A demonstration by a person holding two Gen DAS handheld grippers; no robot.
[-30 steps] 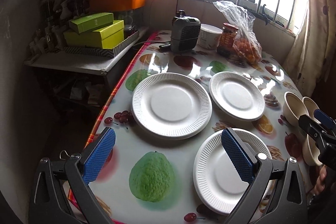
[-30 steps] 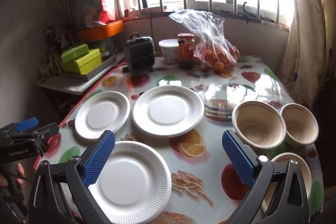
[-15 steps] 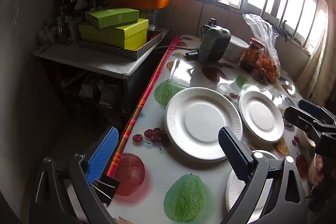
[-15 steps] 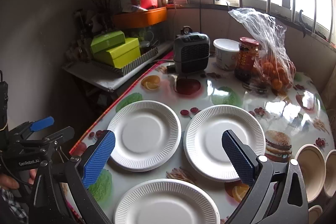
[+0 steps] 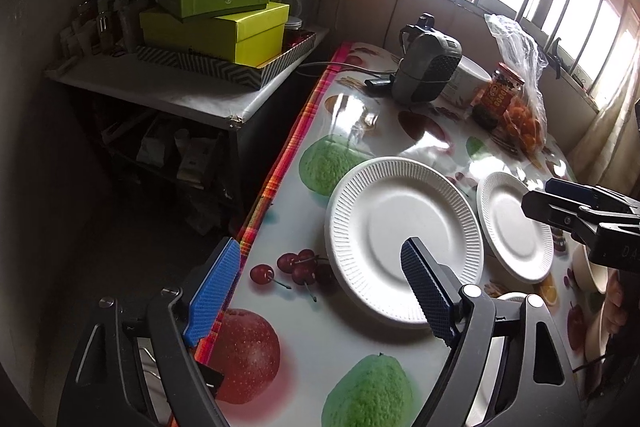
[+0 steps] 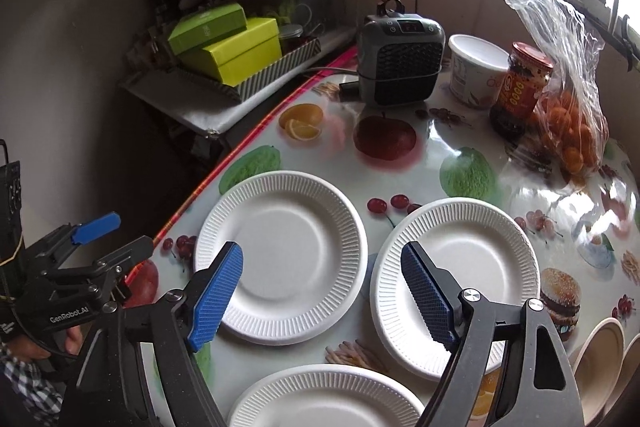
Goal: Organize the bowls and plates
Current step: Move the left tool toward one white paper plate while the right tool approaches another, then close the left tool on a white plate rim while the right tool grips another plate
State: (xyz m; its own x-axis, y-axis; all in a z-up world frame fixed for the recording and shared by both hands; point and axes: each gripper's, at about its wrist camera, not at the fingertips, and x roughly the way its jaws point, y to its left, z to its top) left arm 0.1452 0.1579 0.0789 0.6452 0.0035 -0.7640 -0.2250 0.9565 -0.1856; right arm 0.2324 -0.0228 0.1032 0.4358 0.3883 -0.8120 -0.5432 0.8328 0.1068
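Note:
Three white paper plates lie on the fruit-print table. The left plate (image 6: 280, 259) (image 5: 404, 239) lies near the table's left edge, the right plate (image 6: 456, 291) (image 5: 516, 223) beside it, a third plate (image 6: 324, 399) nearest me. Beige bowls (image 6: 600, 359) stand at the right, partly out of frame. My left gripper (image 5: 320, 291) is open and empty over the table's left edge, its right finger over the left plate's rim. My right gripper (image 6: 322, 295) is open and empty above the gap between the left and right plates. The left gripper also shows in the right wrist view (image 6: 100, 243).
At the back stand a grey heater (image 6: 400, 67), a white tub (image 6: 476, 71), a red-lidded jar (image 6: 520, 91) and a bag of oranges (image 6: 568, 131). A side shelf with green boxes (image 5: 216, 23) stands left of the table, with a gap between.
Both grippers have swung left. The left one now hangs over the table's left edge; the right one has moved from the bowls toward the two far plates. Both stay open.

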